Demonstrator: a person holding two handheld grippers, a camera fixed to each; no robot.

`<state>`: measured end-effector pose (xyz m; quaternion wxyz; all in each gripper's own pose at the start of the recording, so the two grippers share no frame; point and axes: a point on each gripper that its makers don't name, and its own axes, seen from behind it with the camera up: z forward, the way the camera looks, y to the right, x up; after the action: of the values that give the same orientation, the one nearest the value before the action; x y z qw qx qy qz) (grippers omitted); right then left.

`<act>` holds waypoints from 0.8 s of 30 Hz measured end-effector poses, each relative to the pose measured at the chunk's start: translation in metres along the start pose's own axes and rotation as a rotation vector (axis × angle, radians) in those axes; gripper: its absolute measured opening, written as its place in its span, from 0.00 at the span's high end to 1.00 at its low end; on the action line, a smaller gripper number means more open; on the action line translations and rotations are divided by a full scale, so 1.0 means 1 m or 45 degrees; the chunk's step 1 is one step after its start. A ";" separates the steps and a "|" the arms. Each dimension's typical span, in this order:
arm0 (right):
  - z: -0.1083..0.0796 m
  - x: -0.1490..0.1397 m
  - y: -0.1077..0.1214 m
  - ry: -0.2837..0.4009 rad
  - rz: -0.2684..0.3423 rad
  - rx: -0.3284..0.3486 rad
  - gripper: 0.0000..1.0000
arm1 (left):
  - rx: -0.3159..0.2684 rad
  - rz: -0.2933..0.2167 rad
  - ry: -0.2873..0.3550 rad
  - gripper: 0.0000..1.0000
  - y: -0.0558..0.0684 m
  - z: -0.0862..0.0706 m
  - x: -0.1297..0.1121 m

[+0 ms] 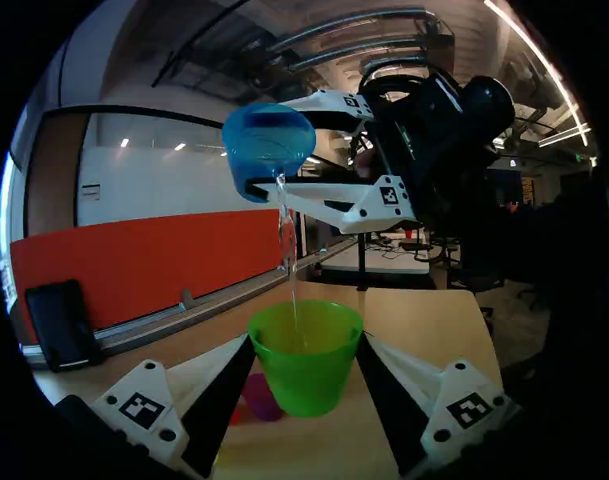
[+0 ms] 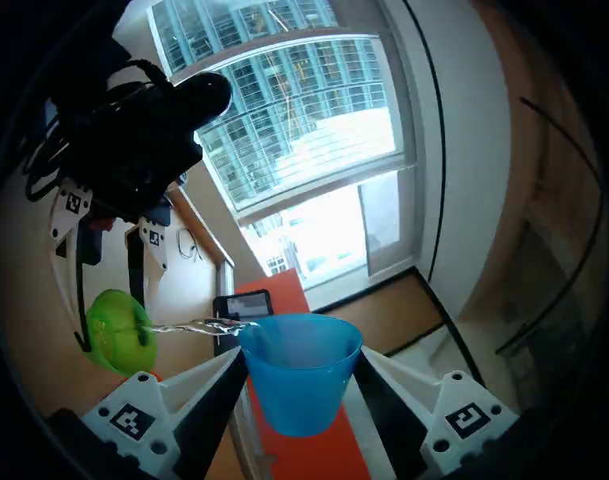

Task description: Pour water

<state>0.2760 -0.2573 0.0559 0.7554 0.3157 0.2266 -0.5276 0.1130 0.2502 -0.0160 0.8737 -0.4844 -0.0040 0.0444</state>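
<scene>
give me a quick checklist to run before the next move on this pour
1. Left gripper gripping the green cup, a finger on each side: ok.
2. Right gripper gripping the tilted blue cup: ok.
3. Water stream landing inside the green cup's rim: ok.
4. Green cup upright under the blue cup's lip: ok.
5. Fill level in the green cup: cannot tell.
6. Water left in the blue cup: cannot tell.

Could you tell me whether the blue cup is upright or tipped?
Tipped: water streams from the blue cup into the green cup below.
</scene>
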 end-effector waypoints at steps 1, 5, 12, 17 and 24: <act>0.000 0.000 0.001 0.000 -0.005 -0.001 0.10 | 0.000 0.000 0.000 0.14 0.000 0.000 0.000; 0.001 0.002 0.005 0.003 -0.028 -0.009 0.10 | -0.001 0.000 0.000 0.14 0.001 0.000 0.000; 0.001 0.003 0.008 0.005 -0.065 -0.015 0.10 | -0.004 0.000 0.001 0.14 0.002 -0.001 0.001; 0.000 0.003 0.011 0.002 -0.093 -0.020 0.10 | -0.005 0.001 0.002 0.14 0.002 -0.001 0.002; 0.000 0.004 0.014 0.003 -0.132 -0.025 0.10 | -0.006 -0.003 0.006 0.14 0.001 0.000 0.003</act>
<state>0.2905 -0.2565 0.0562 0.7300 0.2966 0.2486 -0.5634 0.1160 0.2507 -0.0173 0.8727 -0.4865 -0.0025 0.0421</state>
